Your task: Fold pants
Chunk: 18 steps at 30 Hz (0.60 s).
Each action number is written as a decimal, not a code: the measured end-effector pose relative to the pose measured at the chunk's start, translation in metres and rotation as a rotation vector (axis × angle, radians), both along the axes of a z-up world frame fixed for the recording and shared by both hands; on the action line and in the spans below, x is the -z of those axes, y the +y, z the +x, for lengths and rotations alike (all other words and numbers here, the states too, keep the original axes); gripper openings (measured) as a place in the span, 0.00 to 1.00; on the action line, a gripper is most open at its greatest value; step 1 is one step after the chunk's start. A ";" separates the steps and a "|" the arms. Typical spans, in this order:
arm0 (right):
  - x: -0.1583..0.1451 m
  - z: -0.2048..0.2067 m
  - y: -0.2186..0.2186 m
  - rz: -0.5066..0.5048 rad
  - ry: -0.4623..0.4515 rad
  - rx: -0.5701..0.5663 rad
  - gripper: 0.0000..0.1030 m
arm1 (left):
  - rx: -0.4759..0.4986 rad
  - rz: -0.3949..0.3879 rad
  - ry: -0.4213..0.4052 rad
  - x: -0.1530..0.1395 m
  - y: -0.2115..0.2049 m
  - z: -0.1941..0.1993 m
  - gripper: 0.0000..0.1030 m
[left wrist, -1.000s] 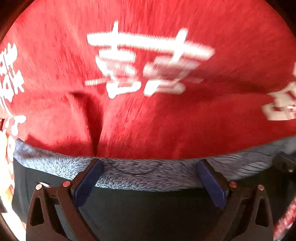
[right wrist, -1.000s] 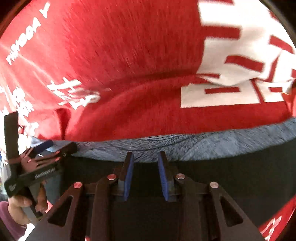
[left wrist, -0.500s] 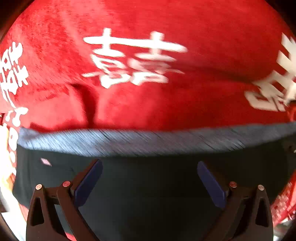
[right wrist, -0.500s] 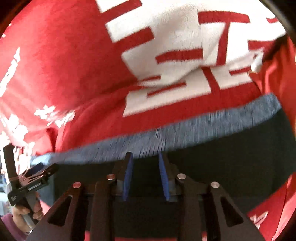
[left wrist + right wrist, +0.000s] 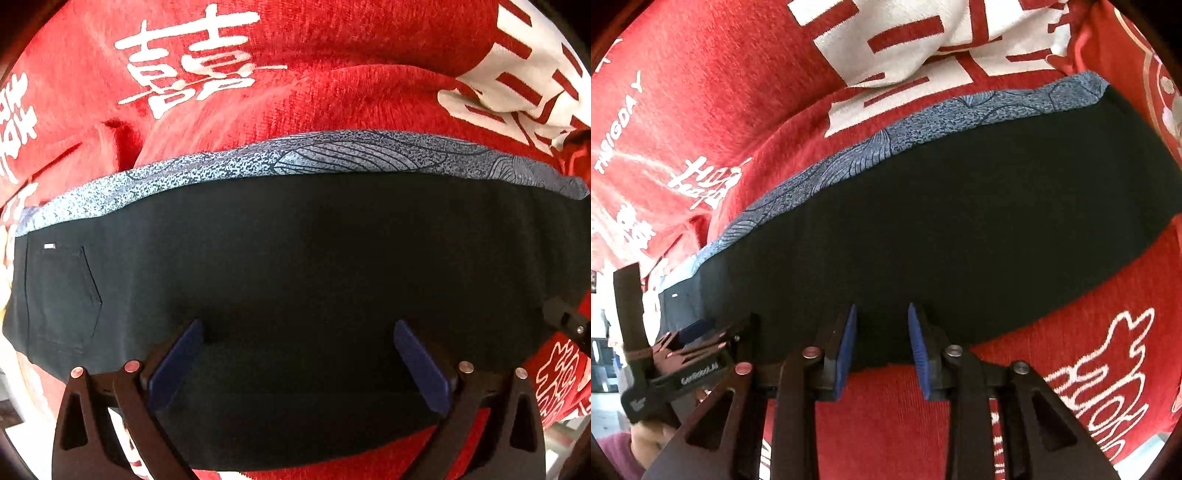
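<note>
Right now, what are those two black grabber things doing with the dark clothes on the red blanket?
A person is folding a pair of dark pants on a red blanket with white writing, using a handheld gripper in each hand. The pants lie flat, their blue patterned waistband along the far edge. The left gripper hangs wide open above them, holding nothing. The right gripper has its jaws close together at the near edge, with nothing clearly pinched between them.
</note>
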State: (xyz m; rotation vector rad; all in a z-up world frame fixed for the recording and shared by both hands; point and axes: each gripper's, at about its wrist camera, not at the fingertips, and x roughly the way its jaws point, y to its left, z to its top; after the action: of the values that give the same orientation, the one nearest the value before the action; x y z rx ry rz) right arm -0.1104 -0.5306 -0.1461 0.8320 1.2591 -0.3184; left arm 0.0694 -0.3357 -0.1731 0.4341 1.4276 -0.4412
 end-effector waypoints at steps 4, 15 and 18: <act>-0.005 -0.009 -0.004 0.030 -0.003 0.009 0.36 | -0.033 0.010 0.000 0.001 -0.002 0.000 1.00; -0.008 -0.028 -0.009 0.051 -0.011 0.038 0.37 | -0.035 0.027 -0.012 -0.001 -0.001 -0.010 1.00; -0.007 -0.033 -0.014 0.050 -0.006 0.056 0.38 | -0.032 0.031 -0.013 -0.001 -0.002 -0.010 1.00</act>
State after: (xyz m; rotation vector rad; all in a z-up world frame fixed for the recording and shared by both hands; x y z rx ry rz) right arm -0.1438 -0.5441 -0.1395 0.9115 1.2435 -0.3300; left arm 0.0594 -0.3374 -0.1720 0.4375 1.4282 -0.3901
